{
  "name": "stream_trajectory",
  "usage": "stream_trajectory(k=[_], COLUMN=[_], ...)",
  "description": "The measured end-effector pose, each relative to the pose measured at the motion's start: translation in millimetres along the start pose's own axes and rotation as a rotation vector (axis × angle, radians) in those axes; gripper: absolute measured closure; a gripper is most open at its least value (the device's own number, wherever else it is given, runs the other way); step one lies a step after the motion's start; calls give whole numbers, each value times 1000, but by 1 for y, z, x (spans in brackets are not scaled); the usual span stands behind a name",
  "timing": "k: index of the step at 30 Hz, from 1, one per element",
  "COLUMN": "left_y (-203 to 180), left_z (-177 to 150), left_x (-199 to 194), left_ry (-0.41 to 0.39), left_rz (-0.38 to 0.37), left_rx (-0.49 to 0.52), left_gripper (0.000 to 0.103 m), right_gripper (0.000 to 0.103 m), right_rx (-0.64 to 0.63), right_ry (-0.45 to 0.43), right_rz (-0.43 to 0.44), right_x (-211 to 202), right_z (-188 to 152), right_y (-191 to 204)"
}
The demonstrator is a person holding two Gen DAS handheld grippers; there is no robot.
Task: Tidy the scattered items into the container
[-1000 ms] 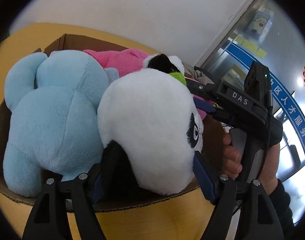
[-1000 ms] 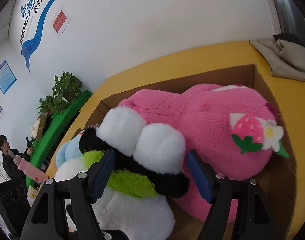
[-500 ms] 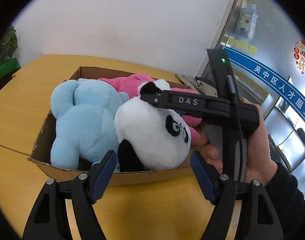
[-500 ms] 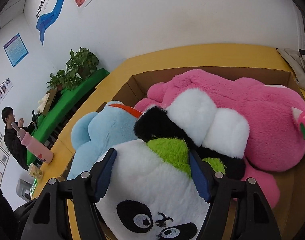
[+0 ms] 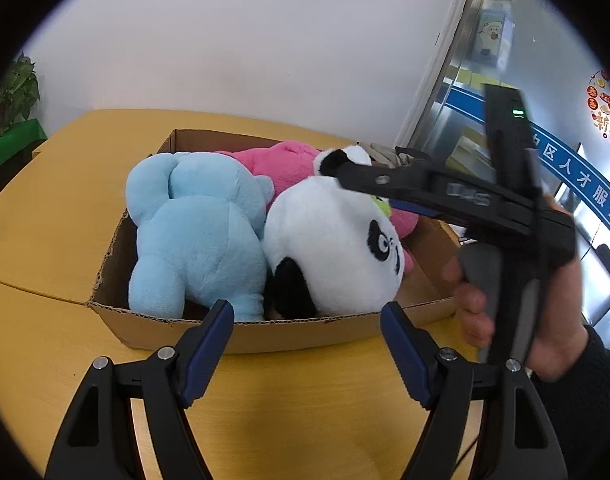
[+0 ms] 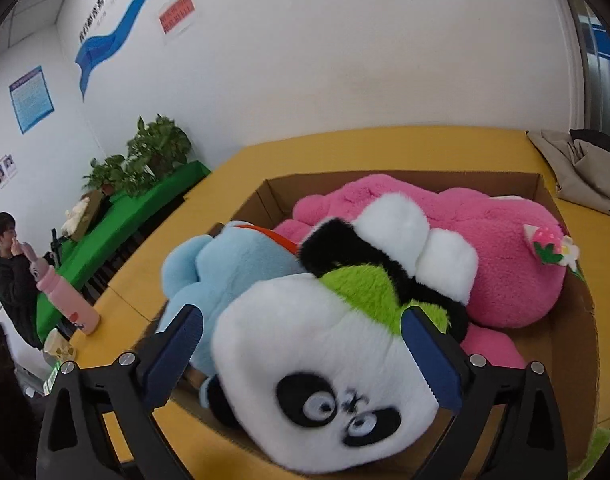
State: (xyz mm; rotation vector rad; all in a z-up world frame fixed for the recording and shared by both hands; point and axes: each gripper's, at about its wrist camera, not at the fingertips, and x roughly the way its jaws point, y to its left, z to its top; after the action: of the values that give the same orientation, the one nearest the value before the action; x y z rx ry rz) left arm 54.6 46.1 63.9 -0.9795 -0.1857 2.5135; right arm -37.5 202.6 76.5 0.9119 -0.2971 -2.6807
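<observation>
1. Cardboard box on the yellow tabletop, flaps open, walls low, front rim ragged.
2. Three plush toys packed inside: blue plush at the left of the left wrist view, back turned to the camera; panda plush pressed against its right side, face turned right; pink plush lying behind both along the far wall.
3. From the right wrist view: panda plush nearest, head at the box's near rim, face toward the lens, green collar behind the head; blue plush to the left of it, pink plush behind, with a strawberry and flower trim near the box's right wall.
4. Left claw: open, blue pads wide apart, nothing between them, hovering over bare tabletop just in front of the box's near wall, not touching it.
5. Right claw: jaws opening, standing wide on either side of the panda's head, left pad clear of the fur; contact at the right pad cannot be told.
6. Right claw also seen from the left wrist view, reaching over the panda from the right, held by a hand in a dark sleeve.
7. Beyond the box: folded beige cloth on the tabletop's far right corner, pink bottle near its left edge, potted plants on a green-covered bench, a person in dark clothing at the far left.
</observation>
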Motion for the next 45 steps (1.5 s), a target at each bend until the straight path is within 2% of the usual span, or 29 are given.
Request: stream_trajectory(k=[2, 4, 6, 9, 13, 17, 23, 25, 28, 30, 34, 37, 45], left_y=[9, 19, 20, 14, 9, 10, -1, 1, 13, 16, 17, 9, 12], left_z=[-1, -3, -4, -6, -13, -17, -20, -17, -6, 1, 0, -8, -15], left_x=[6, 14, 15, 17, 18, 16, 20, 20, 19, 21, 41, 47, 46], left_ry=[12, 20, -4, 4, -3, -19, -7, -5, -5, -3, 54, 35, -3], left_rz=[13, 30, 24, 58, 99, 103, 175, 170, 141, 166, 202, 255, 245], left_rx=[-10, -25, 0, 39, 92, 87, 140, 111, 11, -8, 20, 84, 80], left_gripper=[27, 28, 27, 27, 28, 28, 27, 27, 27, 27, 27, 27, 26], right_gripper=[0, 0, 0, 0, 1, 1, 1, 1, 1, 1, 0, 0, 0], right_rx=[-7, -10, 5, 78, 14, 6, -12, -16, -18, -21, -27, -36, -50], right_ry=[-22, -7, 49, 145, 118, 80, 37, 24, 15, 16, 4, -7, -17], right_rz=[-19, -87, -175, -247, -309, -328, -340, -341, -343, -341, -343, -342, -330], right_x=[-18, -24, -18, -3, 0, -2, -3, -5, -5, -5, -5, -6, -6], right_z=[-12, -29, -46, -68, -80, -83, -90, -92, -95, -96, -98, -101, -104], right_y=[1, -3, -13, -31, -22, -20, -17, -16, -14, -13, -14, -13, -13])
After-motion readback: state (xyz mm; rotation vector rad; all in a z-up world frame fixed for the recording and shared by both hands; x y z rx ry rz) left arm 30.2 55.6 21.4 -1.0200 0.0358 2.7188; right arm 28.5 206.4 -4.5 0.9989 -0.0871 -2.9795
